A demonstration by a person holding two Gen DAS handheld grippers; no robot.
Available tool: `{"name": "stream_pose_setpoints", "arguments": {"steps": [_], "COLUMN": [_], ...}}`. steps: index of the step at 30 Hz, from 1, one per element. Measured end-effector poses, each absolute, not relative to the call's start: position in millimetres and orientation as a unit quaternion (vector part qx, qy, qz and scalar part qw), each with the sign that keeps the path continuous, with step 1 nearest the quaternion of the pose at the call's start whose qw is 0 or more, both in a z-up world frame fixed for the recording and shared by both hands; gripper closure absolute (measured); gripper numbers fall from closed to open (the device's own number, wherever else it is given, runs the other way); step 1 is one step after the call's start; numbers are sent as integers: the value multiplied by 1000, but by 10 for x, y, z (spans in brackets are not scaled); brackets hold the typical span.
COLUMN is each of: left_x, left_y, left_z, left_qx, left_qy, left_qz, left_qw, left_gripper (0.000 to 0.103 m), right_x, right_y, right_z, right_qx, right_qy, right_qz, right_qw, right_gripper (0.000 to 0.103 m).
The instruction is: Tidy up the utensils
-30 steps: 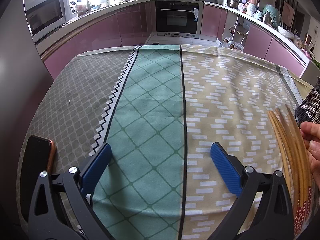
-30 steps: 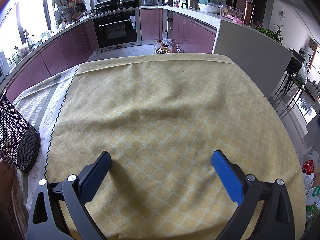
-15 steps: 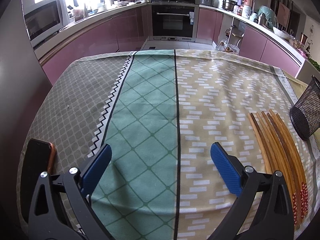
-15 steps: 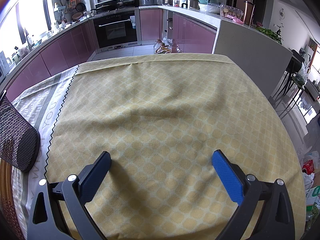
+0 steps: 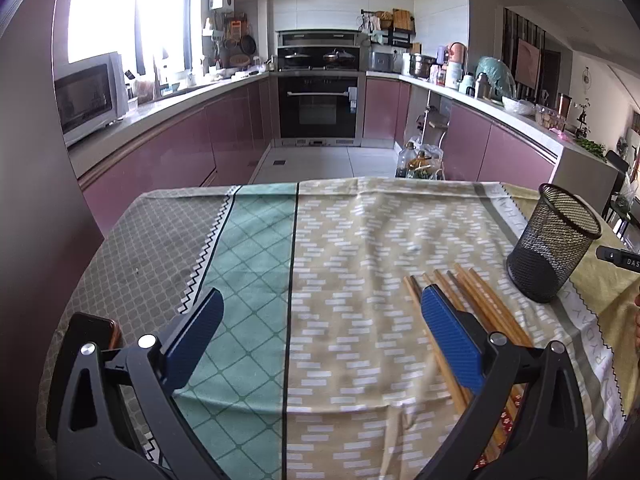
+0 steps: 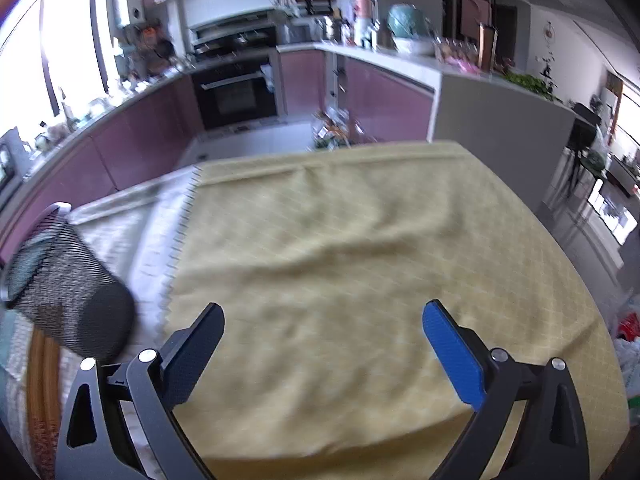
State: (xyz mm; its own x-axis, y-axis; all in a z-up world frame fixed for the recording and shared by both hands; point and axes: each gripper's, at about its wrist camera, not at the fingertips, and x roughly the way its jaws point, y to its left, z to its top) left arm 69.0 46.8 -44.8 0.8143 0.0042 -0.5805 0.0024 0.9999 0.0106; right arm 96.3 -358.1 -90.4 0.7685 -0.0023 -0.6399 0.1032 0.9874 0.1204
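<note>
Several wooden chopsticks [image 5: 476, 300] lie side by side on the patterned tablecloth [image 5: 340, 264], partly hidden behind my left gripper's right finger. A black mesh holder [image 5: 550, 244] stands upright just right of them. My left gripper [image 5: 320, 312] hangs open above the cloth with nothing between its fingers. In the right wrist view the mesh holder [image 6: 68, 292] is at the far left, blurred, with chopsticks [image 6: 40, 384] below it. My right gripper [image 6: 322, 328] is open and empty over the yellow cloth [image 6: 360, 248].
A dark phone [image 5: 86, 330] lies at the table's near left edge. Part of a hand [image 5: 637, 320] and the other tool [image 5: 618, 258] show at the right edge. Pink kitchen cabinets and an oven stand beyond the table.
Both grippers have risen and tilted up, so more of the kitchen shows. The hand that was on the chopsticks a second ago has left them. Both grippers stay open.
</note>
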Motion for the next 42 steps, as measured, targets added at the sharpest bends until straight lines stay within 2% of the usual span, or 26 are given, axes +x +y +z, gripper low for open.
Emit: {"name": "stream_pose_setpoints", "arguments": {"steps": [5,12,21,42], "left_x": [489,122,-248,-472], "left_y": [283,90,42,49], "left_z": [-178,95,226,250], "left_qx": [13,35,31,24], "left_qy": [247,162,97,63], "left_qz": [1,7,15,19], "left_qw": [969,986,995,998], "left_gripper": [6,6,6,6], "right_x": [417,124,-36,-63], "right_y": [-2785,-2230,-2096,-2112], "right_z": [-408,-207,-127,-167], "right_qx": [16,-33,-21,-7], "right_qy": [208,130,100,100], "right_qz": [65,104,127,123], "right_qw": [976,985,987,987], "right_gripper": [7,7,7,7]}}
